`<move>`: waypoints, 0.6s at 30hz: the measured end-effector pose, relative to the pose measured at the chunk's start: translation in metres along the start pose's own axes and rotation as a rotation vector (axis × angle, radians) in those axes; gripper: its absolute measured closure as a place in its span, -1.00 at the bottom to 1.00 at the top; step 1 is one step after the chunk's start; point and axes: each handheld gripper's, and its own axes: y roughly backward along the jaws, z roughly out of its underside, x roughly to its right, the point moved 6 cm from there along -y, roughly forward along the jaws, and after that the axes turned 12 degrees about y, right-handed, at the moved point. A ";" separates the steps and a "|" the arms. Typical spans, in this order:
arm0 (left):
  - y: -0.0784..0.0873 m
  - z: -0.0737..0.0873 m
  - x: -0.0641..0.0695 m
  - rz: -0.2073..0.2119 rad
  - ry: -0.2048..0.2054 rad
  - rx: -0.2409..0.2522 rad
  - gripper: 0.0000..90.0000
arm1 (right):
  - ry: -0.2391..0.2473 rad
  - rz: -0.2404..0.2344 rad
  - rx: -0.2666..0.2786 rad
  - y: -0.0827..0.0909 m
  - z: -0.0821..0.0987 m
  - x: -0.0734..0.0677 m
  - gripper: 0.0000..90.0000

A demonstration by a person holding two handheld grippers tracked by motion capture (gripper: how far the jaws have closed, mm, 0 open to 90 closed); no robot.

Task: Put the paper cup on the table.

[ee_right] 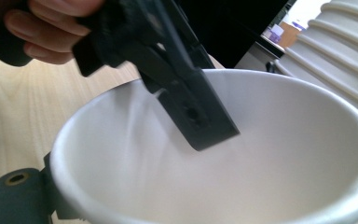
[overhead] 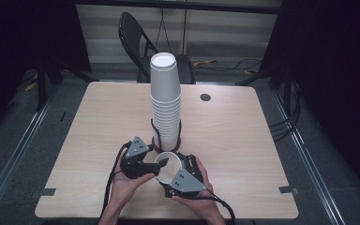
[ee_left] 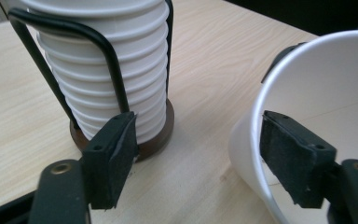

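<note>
In the lower middle of the high view, the left claw sits just left of a single white paper cup, with its jaws apart. In the left gripper view one jaw stands inside the cup mouth at the right of the frame and the other hangs free at lower left, with the rim passing between them and neither pad pressing on it. So the left claw is not gripping.

The cup lies between the two hands, low over the wooden surface, tipped over. Its long axis runs roughly level, from the base near the right hand to the open mouth, which faces toward the left of the high view and somewhat up. The right claw is at the cup's base side. In the right gripper view the cup sits across the lower frame, with one of this claw's jaws at lower left against its outer wall; the cup seems carried by this claw, clamped around its body.

Above the cup in the high view rises the tall stack of cups in its wire holder, near the single cup.

This looks like a handover or regrip, probably before adding the cup to the stack or just after taking it off. Next the left claw needs to either close on the rim or draw out of the mouth.
</note>
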 end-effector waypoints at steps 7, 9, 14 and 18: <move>0.002 0.001 -0.004 -0.061 -0.003 0.031 -0.61 | -0.032 -0.008 -0.005 0.001 0.004 0.002 -0.73; 0.004 0.002 -0.002 -0.059 0.007 0.053 -0.63 | -0.046 -0.005 -0.004 0.000 0.005 0.003 -0.73; 0.010 0.001 -0.004 -0.045 0.035 0.113 -0.65 | -0.090 0.000 -0.021 0.001 0.008 0.007 -0.73; 0.014 -0.001 -0.005 -0.047 0.025 0.148 -0.66 | -0.117 0.005 -0.031 0.001 0.012 0.010 -0.73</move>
